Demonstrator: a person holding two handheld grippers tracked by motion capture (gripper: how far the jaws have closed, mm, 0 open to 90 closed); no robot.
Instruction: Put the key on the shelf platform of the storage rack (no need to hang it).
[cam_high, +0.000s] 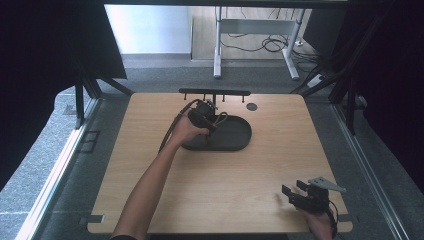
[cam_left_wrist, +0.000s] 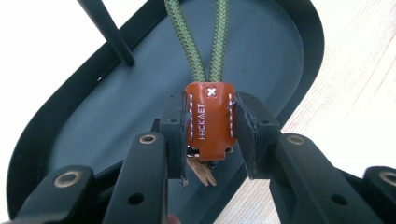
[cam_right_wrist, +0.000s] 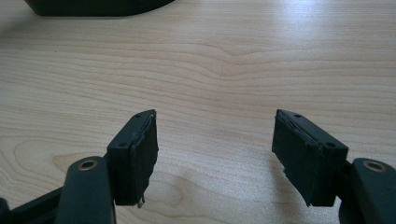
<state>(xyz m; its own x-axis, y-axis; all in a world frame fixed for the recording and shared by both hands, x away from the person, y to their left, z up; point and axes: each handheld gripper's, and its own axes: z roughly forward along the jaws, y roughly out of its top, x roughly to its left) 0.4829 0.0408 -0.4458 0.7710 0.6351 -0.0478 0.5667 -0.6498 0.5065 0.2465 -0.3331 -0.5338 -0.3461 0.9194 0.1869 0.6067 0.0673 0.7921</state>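
Left claw (cam_left_wrist: 209, 140) is clamped on the brown leather key fob (cam_left_wrist: 210, 122) above the dark tray (cam_left_wrist: 116, 107), release outstanding; right claw (cam_right_wrist: 217, 158) idles wide apart over the desk (cam_right_wrist: 233, 70).

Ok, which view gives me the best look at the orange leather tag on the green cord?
The left gripper view: the orange leather tag sits close up between the left gripper pads, stitching and lettering readable. In the high view the hand covers it, leaving a bit of green cord over the tray.
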